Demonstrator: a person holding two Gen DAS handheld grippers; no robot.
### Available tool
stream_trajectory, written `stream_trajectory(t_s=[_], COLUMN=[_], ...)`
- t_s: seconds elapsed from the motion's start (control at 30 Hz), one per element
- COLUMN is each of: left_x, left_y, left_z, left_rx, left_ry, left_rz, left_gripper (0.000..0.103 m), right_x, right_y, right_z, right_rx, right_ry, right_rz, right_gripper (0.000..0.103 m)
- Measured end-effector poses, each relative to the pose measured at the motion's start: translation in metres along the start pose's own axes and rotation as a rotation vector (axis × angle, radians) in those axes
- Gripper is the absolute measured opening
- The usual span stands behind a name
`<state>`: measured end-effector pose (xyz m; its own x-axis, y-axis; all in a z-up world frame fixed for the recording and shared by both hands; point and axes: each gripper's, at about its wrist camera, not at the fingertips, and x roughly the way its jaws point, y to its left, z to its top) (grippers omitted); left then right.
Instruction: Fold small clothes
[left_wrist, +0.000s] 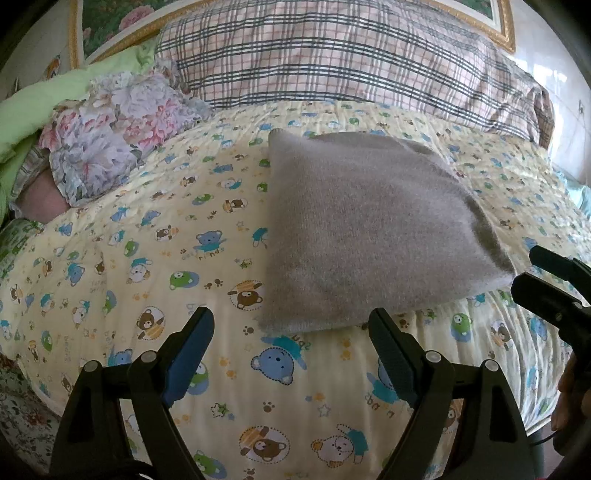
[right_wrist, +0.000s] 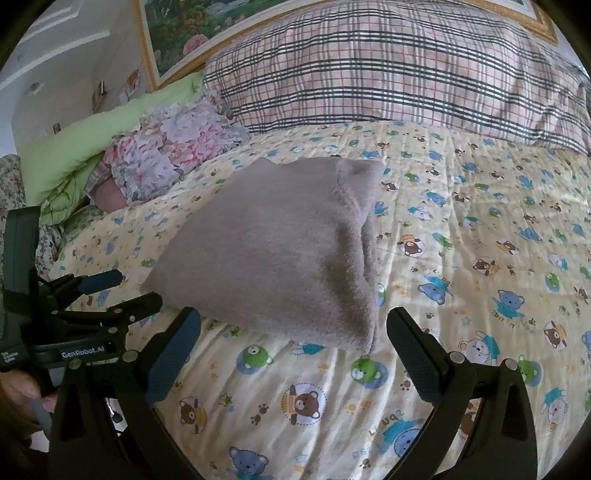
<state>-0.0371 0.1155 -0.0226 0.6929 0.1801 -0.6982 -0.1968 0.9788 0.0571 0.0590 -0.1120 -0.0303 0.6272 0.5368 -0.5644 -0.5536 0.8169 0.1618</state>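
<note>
A grey knitted garment (left_wrist: 354, 229) lies folded into a thick square on the bear-print bedspread (left_wrist: 155, 258). It also shows in the right wrist view (right_wrist: 277, 251), with stacked layers along its right edge. My left gripper (left_wrist: 291, 325) is open and empty, just short of the garment's near edge. My right gripper (right_wrist: 293, 325) is open and empty, with the garment's near corner between its fingers' line of sight. The right gripper shows at the right edge of the left wrist view (left_wrist: 546, 280); the left gripper shows at the left of the right wrist view (right_wrist: 122, 288).
A plaid pillow (left_wrist: 332, 62) lies along the head of the bed. A floral cloth (left_wrist: 110, 133) and a green quilt (left_wrist: 44, 96) are heaped at the far left. A framed picture (right_wrist: 192, 33) hangs behind.
</note>
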Motion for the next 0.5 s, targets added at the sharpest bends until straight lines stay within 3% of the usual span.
stream_trajectory(t_s=[0.5], left_x=[-0.0018], left_y=[0.0020], left_z=[0.0073], left_rx=[-0.004], left_ry=[0.005], left_rz=[0.009], left_gripper=[0.086], right_x=[-0.0011], right_y=[-0.0024], right_z=[0.0038], right_rx=[0.017], right_ry=[-0.010], right_rz=[0.009], right_gripper=[0.101])
